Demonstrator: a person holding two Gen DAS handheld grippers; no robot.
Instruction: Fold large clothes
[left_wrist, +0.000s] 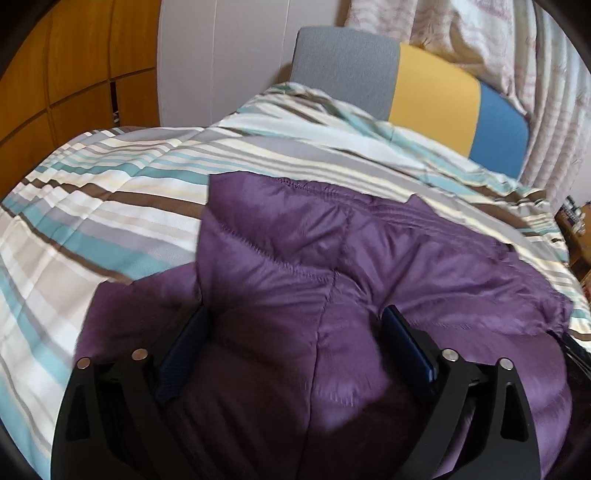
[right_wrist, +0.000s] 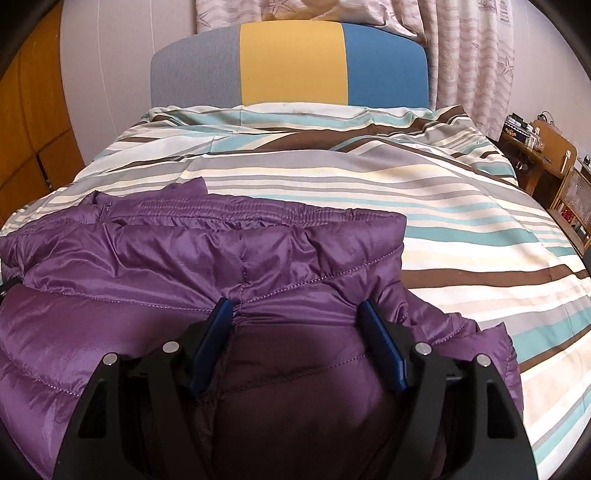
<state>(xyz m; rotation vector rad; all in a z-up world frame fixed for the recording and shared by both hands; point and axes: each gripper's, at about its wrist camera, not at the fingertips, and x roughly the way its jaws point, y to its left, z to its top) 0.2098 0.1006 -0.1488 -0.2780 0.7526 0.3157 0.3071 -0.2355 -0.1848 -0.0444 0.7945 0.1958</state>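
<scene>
Here, with the purple jacket (right_wrist: 207, 266) lying on the striped bedcover (right_wrist: 443, 206) below the headboard (right_wrist: 291, 62), the left gripper (left_wrist: 295, 325) and right gripper (right_wrist: 297, 317), both spread apart, should pinch matching edges before folding evenly.

A: What colour is the jacket (right_wrist: 155, 266) showing?

B: It is showing a glossy purple, with quilting lines stitched in a lighter purple thread.

A: And the duvet (right_wrist: 461, 206) under it?

B: It is running in stripes of white, cream, grey, teal and brown.

A: The headboard (right_wrist: 291, 62) at the far end?

B: It is showing three blocks: grey on the left, yellow in the middle, blue on the right.

A: The curtain (right_wrist: 472, 62)?

B: Pale, carrying a faint pinkish print with starfish. The wardrobe (left_wrist: 74, 74) on the left is showing orange-brown wood.

A: The grippers?

B: The left gripper (left_wrist: 295, 332) and right gripper (right_wrist: 297, 325) are showing black frames with dark blue pads.
</scene>
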